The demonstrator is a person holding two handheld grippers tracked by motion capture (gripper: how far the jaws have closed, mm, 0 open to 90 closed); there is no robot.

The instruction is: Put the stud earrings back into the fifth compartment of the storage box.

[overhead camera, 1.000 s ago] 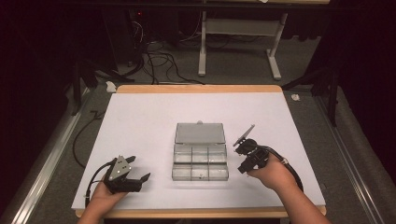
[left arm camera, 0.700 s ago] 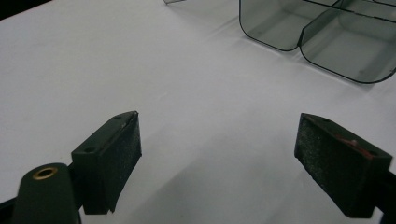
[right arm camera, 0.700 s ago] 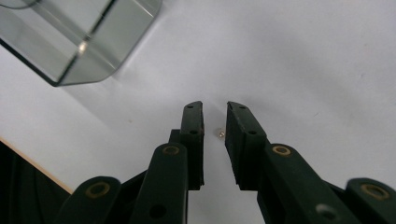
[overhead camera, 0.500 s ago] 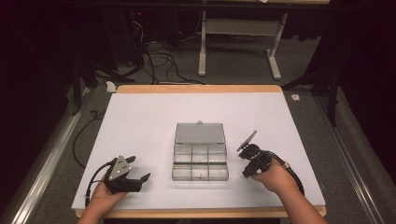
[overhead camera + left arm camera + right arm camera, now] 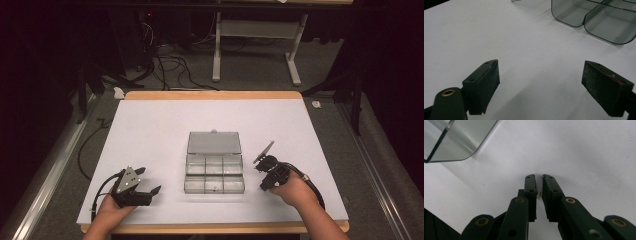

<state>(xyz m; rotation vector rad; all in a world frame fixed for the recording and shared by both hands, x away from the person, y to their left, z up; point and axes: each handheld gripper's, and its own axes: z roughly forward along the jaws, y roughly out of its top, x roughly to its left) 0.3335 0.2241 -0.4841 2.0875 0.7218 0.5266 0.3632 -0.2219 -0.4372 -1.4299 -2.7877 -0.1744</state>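
A clear plastic compartment box point(image 5: 214, 172) lies at the middle of the white table, its lid point(image 5: 214, 142) folded open behind it. Its compartments look empty. My right gripper point(image 5: 263, 176) is held low just right of the box. In the right gripper view it point(image 5: 538, 178) is shut on a tiny brass-coloured metal piece point(image 5: 538, 194), with a corner of the box point(image 5: 456, 142) at upper left. My left gripper point(image 5: 151, 180) rests near the front left of the table, open. In the left gripper view it point(image 5: 541, 75) holds nothing, and the box point(image 5: 599, 22) sits ahead to the right.
A white sheet point(image 5: 160, 125) covers the table, which has a wooden edge point(image 5: 210, 95). Beyond it are a dark floor, cables point(image 5: 165, 65) and a white stand's legs point(image 5: 255, 55). A metal rail point(image 5: 45, 175) runs along the left.
My right gripper has shifted slightly right and toward the front edge, away from the box. The left gripper has stayed put.
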